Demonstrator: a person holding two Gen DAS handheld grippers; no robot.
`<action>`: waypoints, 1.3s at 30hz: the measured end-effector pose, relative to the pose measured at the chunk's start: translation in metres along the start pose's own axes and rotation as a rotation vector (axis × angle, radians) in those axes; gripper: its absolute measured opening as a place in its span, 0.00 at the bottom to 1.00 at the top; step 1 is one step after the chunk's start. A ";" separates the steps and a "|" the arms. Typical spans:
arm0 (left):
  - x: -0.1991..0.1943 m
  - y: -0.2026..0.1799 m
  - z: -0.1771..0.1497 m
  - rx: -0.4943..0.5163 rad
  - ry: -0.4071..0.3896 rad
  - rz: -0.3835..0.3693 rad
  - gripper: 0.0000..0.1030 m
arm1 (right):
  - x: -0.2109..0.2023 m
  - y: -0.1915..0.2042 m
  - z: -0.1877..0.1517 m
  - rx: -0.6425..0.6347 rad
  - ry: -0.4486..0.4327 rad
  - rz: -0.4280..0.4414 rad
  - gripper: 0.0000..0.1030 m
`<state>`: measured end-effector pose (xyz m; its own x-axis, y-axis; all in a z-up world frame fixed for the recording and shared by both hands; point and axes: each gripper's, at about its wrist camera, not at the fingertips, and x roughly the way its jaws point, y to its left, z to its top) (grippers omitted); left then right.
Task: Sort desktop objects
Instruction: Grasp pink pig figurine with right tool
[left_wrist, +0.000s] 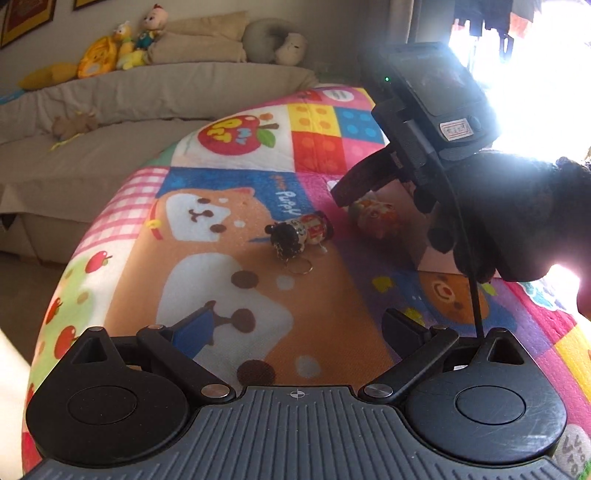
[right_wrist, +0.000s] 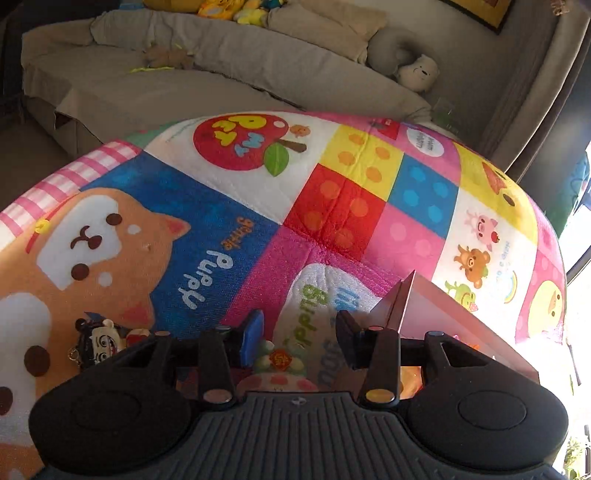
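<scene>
Through the left wrist view, the left tool is hovering low over the colourful play mat with its jaws standing wide and nothing between them. A small keychain figure is lying on the mat ahead of it, ring toward the camera. Farther right, the right tool is reaching down in a gloved hand toward a pale round toy lying just beside a pink box; glare from the window is washing out that side.

Through the right wrist view, the right tool is sitting right over the round toy, its jaws standing narrowly apart on either side of it. Whether the pads are pressing on the toy I cannot tell, since the tool's body is covering most of it. The box is rising just to the right, its inside hidden. The keychain figure is showing at the left, partly cut off.

The sorting appears to be at the round toy. If it is to go into the box, the next move is calling for a firm close and a short lift over the box wall.
</scene>
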<state>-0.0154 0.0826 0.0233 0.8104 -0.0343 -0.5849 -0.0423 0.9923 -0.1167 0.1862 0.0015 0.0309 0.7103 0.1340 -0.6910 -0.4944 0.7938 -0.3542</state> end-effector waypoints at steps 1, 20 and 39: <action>-0.001 0.003 0.000 -0.006 -0.002 0.005 0.98 | 0.001 0.003 -0.001 -0.016 0.015 0.015 0.25; 0.022 -0.005 0.018 0.008 0.015 0.017 0.98 | -0.134 -0.039 -0.159 0.060 -0.115 0.160 0.45; 0.114 -0.030 0.074 0.008 0.088 0.161 0.61 | -0.156 -0.089 -0.241 0.518 -0.266 0.152 1.00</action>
<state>0.1217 0.0574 0.0195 0.7394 0.1150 -0.6633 -0.1625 0.9867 -0.0101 -0.0017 -0.2326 0.0184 0.7848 0.3596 -0.5047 -0.3392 0.9309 0.1358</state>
